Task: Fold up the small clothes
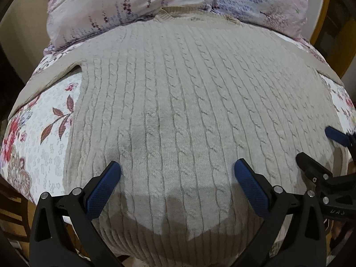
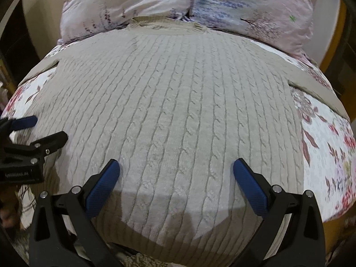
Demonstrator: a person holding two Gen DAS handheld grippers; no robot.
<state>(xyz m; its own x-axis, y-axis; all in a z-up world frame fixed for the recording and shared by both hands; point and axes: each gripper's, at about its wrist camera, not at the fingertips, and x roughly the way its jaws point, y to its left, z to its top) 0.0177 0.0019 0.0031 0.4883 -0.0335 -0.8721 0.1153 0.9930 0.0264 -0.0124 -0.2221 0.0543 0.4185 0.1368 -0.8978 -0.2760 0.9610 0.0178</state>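
Flat on the flowered bedspread (image 1: 44, 146): sweater (image 1: 178, 93), spread face up, long axis running from near hem to collar (image 1: 195, 15) against the far pillows (image 2: 178, 2), sleeves out sideways. Above the hem: left gripper (image 1: 177, 171) and right gripper (image 2: 176, 169), fingers wide apart, holding nothing.

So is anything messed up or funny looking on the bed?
Nothing really stands out. The cream sweater lies flat and smooth on the flowery bedspread, collar touching the pillows. Both grippers, left and right, have open jaws, holding nothing.
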